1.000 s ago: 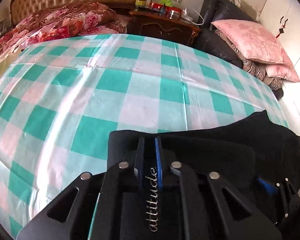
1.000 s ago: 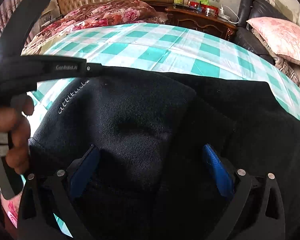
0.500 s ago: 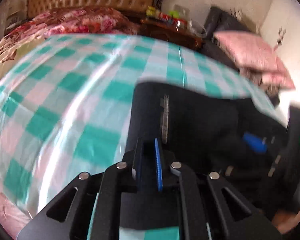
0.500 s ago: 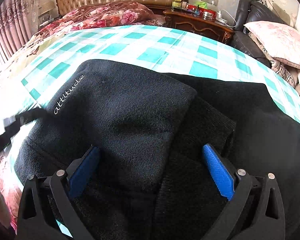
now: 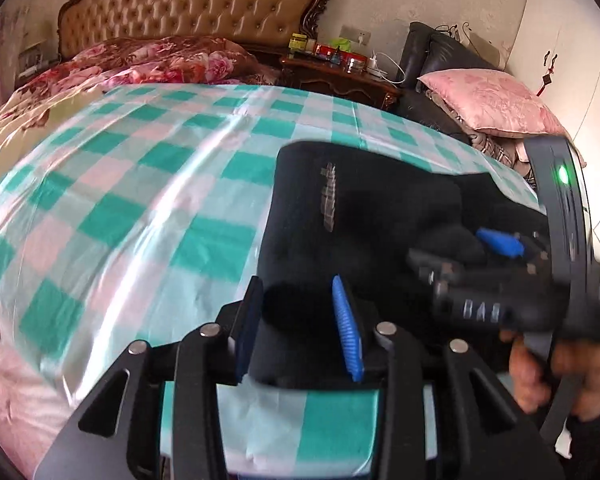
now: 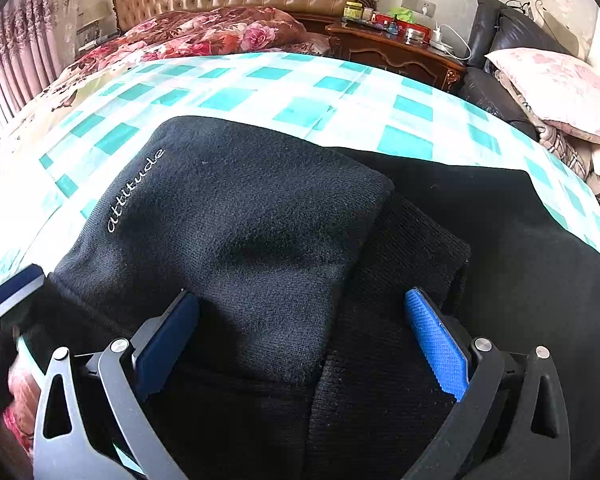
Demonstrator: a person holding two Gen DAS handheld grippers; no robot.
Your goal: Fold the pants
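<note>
The black pants point(image 6: 260, 232) lie folded on the green and white checked bed cover point(image 6: 292, 92), with white "attitude" lettering on the top fold. My right gripper point(image 6: 300, 328) is open, its blue pads either side of the folded cloth. In the left wrist view the pants point(image 5: 360, 208) lie at centre right. My left gripper point(image 5: 298, 322) is open, its pads astride the near edge of the pants. The right gripper point(image 5: 500, 264) and the hand holding it show at the right.
A tufted headboard point(image 5: 188, 16) and floral quilt point(image 5: 160, 60) are at the far end. A dark wooden nightstand point(image 5: 336, 76) with small items stands behind the bed. Pink pillows point(image 5: 488, 104) lie on a dark sofa at the right.
My left gripper has opened, letting go of the pants edge, and pulled back towards the near edge of the bed. The right gripper has stayed open over the fold.
</note>
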